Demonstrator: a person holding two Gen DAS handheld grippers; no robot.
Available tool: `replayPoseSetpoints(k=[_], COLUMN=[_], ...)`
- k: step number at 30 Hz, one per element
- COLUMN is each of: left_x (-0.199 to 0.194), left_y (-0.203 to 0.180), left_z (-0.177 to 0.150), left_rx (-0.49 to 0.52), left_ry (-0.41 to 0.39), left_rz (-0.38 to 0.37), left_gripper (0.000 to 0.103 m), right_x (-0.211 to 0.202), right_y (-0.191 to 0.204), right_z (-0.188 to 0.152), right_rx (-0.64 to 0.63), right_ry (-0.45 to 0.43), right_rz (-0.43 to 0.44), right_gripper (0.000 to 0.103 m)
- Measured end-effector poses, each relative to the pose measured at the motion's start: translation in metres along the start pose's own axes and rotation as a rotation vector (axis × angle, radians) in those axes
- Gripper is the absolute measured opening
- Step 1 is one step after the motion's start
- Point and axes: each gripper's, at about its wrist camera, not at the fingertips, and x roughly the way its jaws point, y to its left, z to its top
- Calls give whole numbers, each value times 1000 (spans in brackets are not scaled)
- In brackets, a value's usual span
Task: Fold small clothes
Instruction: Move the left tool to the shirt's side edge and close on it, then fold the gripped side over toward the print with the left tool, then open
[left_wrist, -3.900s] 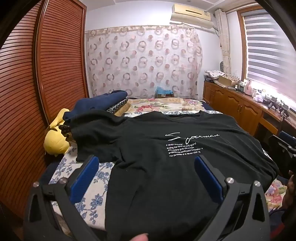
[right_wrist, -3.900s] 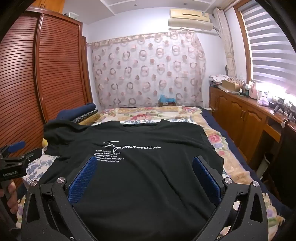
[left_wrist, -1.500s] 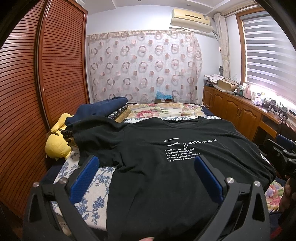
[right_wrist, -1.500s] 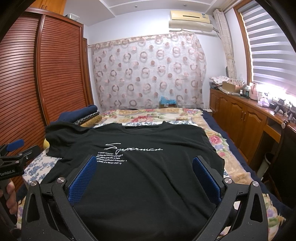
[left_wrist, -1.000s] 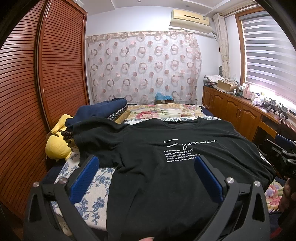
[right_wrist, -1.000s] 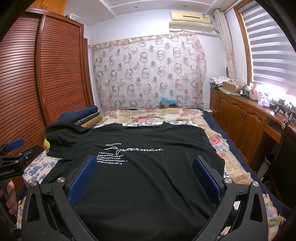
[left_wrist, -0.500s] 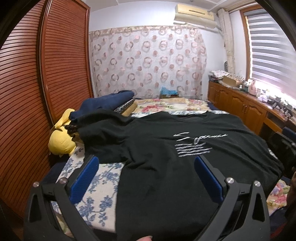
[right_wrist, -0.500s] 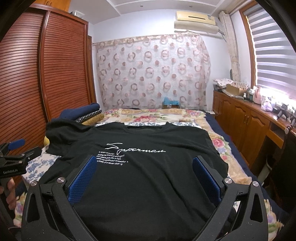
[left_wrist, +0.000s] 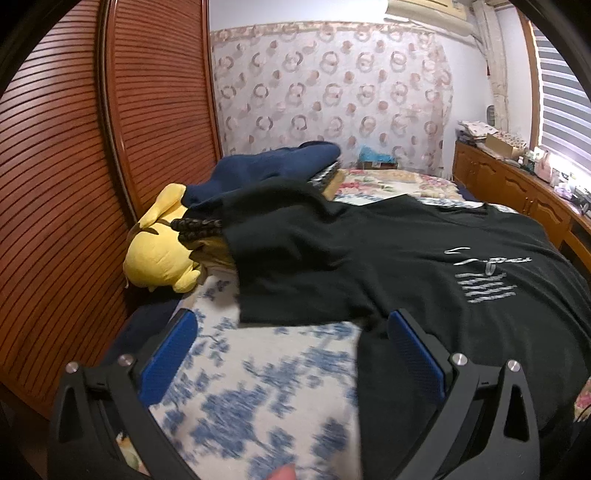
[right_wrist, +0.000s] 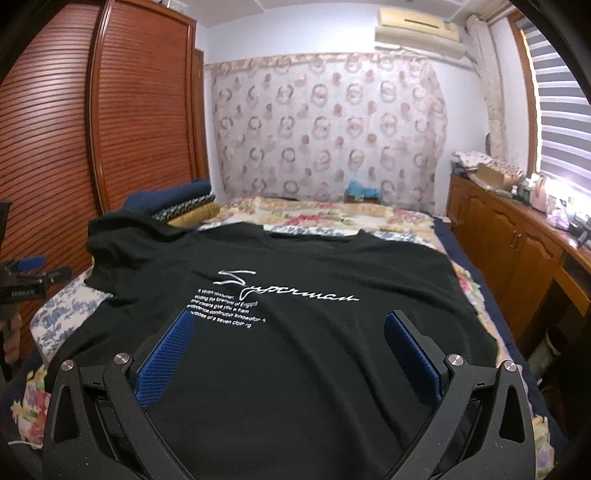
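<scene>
Left wrist view: the left gripper (left_wrist: 291, 354) hangs low over the blue-flowered sheet (left_wrist: 258, 373) at the bed's left side, its fingers (left_wrist: 168, 358) spread wide with nothing between them. The black T-shirt (left_wrist: 406, 266) lies flat and face up on the bed, its left sleeve (left_wrist: 280, 236) draped toward a yellow plush toy (left_wrist: 159, 254) and a navy garment (left_wrist: 266, 166). To start the fold well, that sleeve edge should be pinched cleanly, with no sheet caught under it.

Right wrist view: the right gripper (right_wrist: 288, 354) hovers level above the shirt's lower front (right_wrist: 295, 369), fingers (right_wrist: 413, 354) equally wide apart and empty. It should take the matching hem or sleeve so both sides lift evenly.
</scene>
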Motion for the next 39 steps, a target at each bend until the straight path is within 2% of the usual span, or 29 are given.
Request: replayPoseSetpoints(k=[9, 10, 13, 15, 17, 19, 21, 27, 32, 34, 35, 36, 39], left_x=[52, 58, 74, 85, 97, 101, 106, 122, 129, 128, 127, 126, 120], left_y=[34, 36, 46, 52, 59, 60, 58, 55, 55, 55, 55, 56, 52], left_z=[13, 16, 21, 22, 21, 18, 16, 15, 12, 13, 13, 14, 18], left_rx=[-1, -6, -18, -37, -65, -73, -65, -36, -21, -18, -16, -15, -6], left_ry=[67, 75, 114, 152, 190, 209, 222, 262, 273, 270, 266, 265, 256], left_rz=[-36, -46, -78, -101, -126, -132, -129, -142, -139, -140, -142, -141, -163], left_gripper=[102, 98, 95, 83, 79, 68, 63, 54, 54, 42, 21, 12, 0], right_x=[37, 41, 48, 49, 50, 52, 53, 57, 60, 63, 64, 66, 70], right_y=[11, 14, 24, 28, 32, 33, 34, 35, 34, 34, 35, 35, 37], right_z=[0, 0, 0, 1, 2, 3, 3, 2, 3, 4, 4, 5, 6], right_rx=[-5, -9, -30, -41, -47, -50, -50, -52, -49, -52, -54, -55, -56], right_ry=[89, 105, 130, 131, 129, 131, 135, 146, 152, 156, 157, 159, 162], right_rz=[119, 138, 165, 178, 188, 193, 197, 202, 208, 212, 215, 218, 227], right_gripper=[103, 103, 102, 102, 102, 102, 102, 102, 102, 102, 102, 102, 102])
